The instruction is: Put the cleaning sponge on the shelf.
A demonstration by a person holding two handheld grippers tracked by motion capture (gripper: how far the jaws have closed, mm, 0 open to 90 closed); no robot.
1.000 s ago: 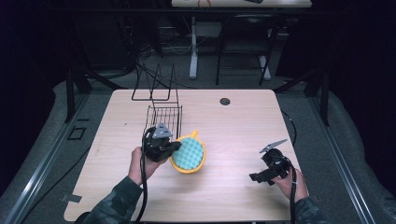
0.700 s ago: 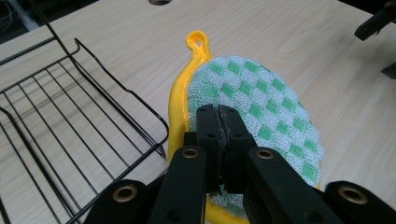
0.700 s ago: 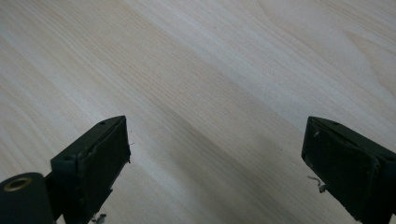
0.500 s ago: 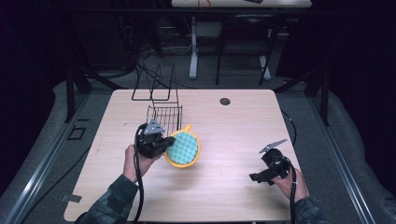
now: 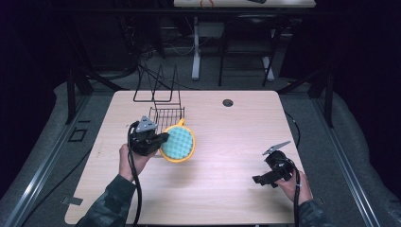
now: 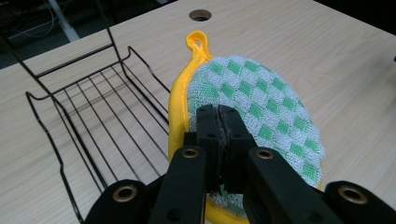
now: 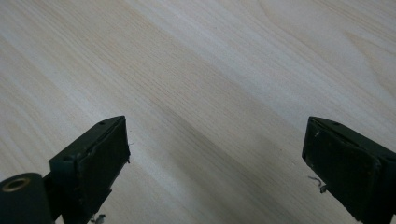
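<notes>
Pale wooden counter, wire basket up top: left tongs are pinched tight on the checked potholder just beside that basket. Right tongs gape, holding nothing. Danger: its yellow loop could catch a wire!

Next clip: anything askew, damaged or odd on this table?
Nothing looks damaged or spilled. The left gripper is shut on the edge of the round pot holder, green-checked with a yellow rim, holding it beside the wire basket, which stands upright. The right gripper is open over bare table.
</notes>
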